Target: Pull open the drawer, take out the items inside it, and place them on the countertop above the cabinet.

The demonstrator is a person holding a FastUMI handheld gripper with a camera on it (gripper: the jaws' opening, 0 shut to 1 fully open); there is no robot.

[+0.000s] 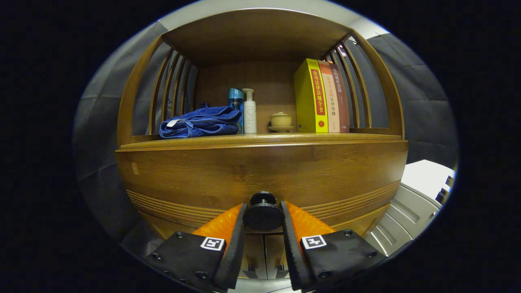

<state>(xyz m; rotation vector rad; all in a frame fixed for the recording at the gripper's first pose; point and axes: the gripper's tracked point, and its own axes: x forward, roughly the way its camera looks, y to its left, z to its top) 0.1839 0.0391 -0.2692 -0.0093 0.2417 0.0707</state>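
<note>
A wooden drawer front [260,175] spans the cabinet just below the countertop [260,140]. Its round black knob [263,213] sits between my two fingers, and both black pads [238,236] press against its sides. My gripper [263,217] is shut on the knob. The drawer front lies flush with the cabinet face, so its inside is hidden.
On the countertop stand a folded blue towel [201,122], a blue bottle [235,101], a white pump bottle [249,112], a small lidded cup on a saucer [281,121] and three upright books [321,97]. Slatted wooden sides and a top shelf enclose that space. White furniture [415,207] stands to the right.
</note>
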